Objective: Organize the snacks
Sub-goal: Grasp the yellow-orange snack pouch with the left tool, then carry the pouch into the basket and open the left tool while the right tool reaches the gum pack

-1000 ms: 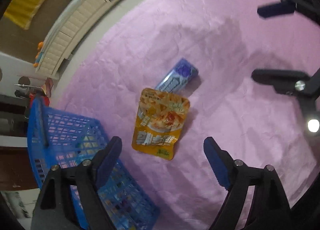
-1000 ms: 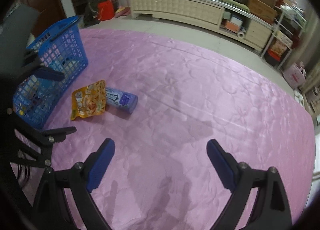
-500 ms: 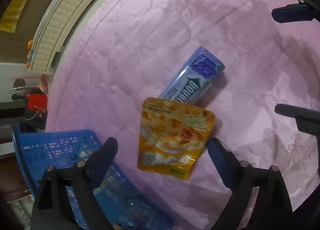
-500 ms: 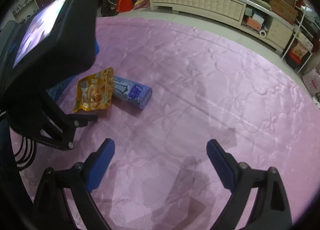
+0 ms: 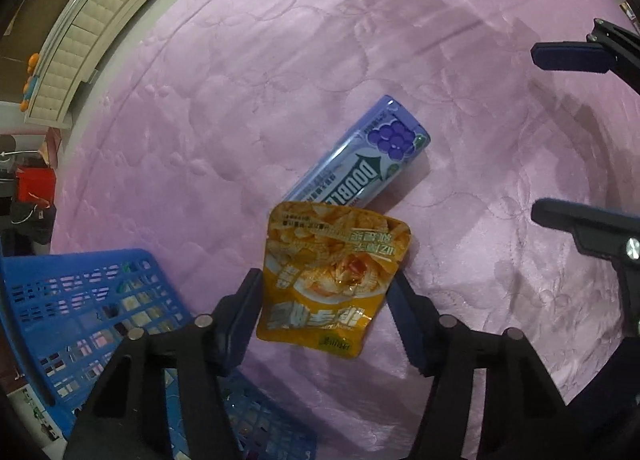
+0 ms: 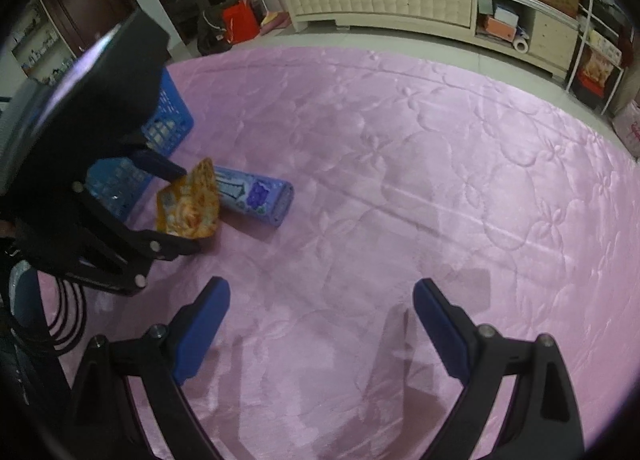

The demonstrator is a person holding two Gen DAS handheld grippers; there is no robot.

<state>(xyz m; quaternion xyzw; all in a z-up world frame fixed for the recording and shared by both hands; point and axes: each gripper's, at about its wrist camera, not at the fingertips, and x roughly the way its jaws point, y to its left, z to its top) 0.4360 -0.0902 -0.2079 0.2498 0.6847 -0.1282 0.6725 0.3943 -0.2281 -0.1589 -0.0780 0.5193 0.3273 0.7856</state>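
Note:
An orange snack pouch [image 5: 334, 274] sits between the fingers of my left gripper [image 5: 326, 296], which has closed in on its two side edges; in the right wrist view the pouch [image 6: 188, 206] stands tilted up off the cloth. A purple gum tube [image 5: 360, 158] lies just beyond it on the pink cloth, also in the right wrist view [image 6: 254, 196]. A blue basket [image 5: 80, 300] with snacks in it stands left of the pouch. My right gripper [image 6: 320, 324] is open and empty above bare cloth, to the right of the snacks.
The pink quilted cloth [image 6: 440, 180] covers the whole work surface. Beyond its far edge are a tiled floor and a long cream cabinet [image 6: 400, 4]. My left gripper body [image 6: 80, 140] fills the left side of the right wrist view.
My left gripper has come down over the orange pouch and its fingers have narrowed onto the pouch's sides. The pouch now tilts up. My right gripper has moved closer to the snacks.

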